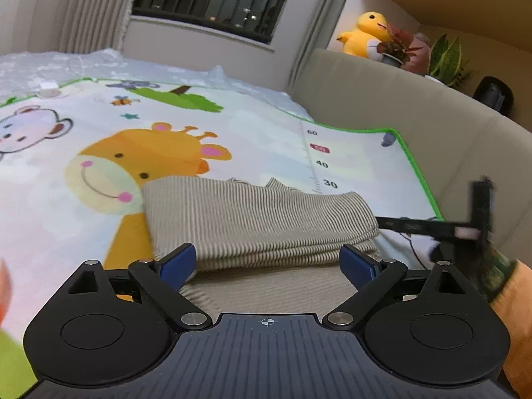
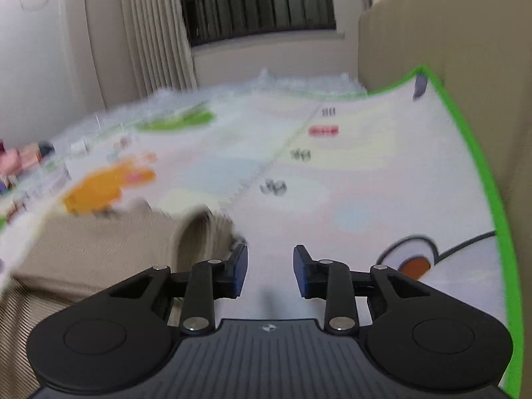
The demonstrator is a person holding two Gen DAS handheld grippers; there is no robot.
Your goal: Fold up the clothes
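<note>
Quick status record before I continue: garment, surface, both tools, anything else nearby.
garment: beige ribbed garment, folded into layers, lying on the mat
surface: cartoon play mat with green border, giraffe print behind the garment
left tool: open, fingers wide over the garment's near edge, nothing gripped
right tool: open, over bare mat, to the right of the garment; view blurred
nearby: beige sofa back right of the mat; yellow plush toy on the ledge behind it

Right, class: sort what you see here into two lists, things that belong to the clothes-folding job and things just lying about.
Job:
beige garment, folded
mat under it
left gripper, open
right gripper, open

Lying about:
yellow plush toy
potted plants
curtain
headboard
</note>
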